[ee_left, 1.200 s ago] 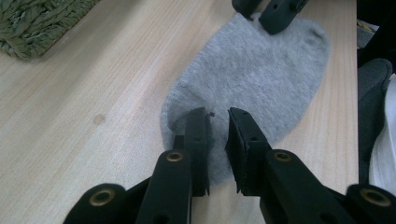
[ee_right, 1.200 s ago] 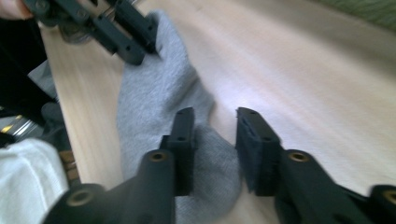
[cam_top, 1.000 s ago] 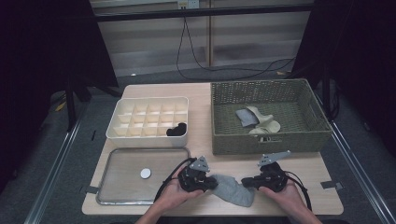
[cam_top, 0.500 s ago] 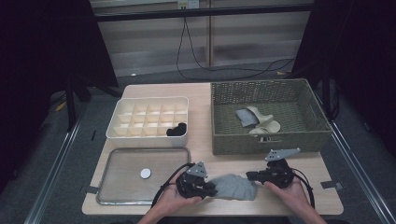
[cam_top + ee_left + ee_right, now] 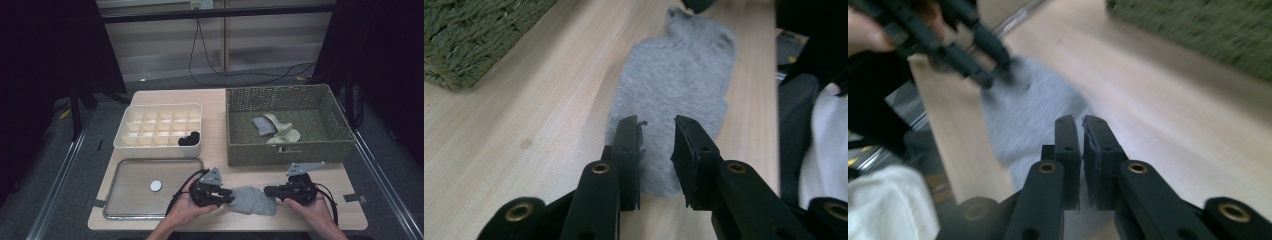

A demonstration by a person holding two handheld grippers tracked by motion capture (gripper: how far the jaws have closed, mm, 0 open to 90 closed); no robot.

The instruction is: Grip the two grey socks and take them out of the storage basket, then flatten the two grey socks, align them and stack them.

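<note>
A grey sock [image 5: 252, 200] lies flat on the wooden table near its front edge, between my two grippers. My left gripper [image 5: 227, 196] is at the sock's left end. In the left gripper view its jaws [image 5: 658, 122] have just been opening and stand a little apart over the sock [image 5: 679, 75], not pressing it. My right gripper [image 5: 267, 191] is at the sock's right end. In the blurred right gripper view its jaws [image 5: 1080, 122] are almost together over the sock's edge [image 5: 1033, 115], and no cloth shows in the slit.
A woven green basket [image 5: 285, 150] at the back right holds a few pale socks [image 5: 275, 127]. A white compartment box [image 5: 160, 145] at the back left holds a black item [image 5: 189, 139]. A metal tray [image 5: 125, 215] at the front left holds a small white disc [image 5: 156, 185].
The sock, bunched a second ago, now lies stretched flat between the grippers. My right gripper has shifted slightly to the right. The left jaws have parted a little.
</note>
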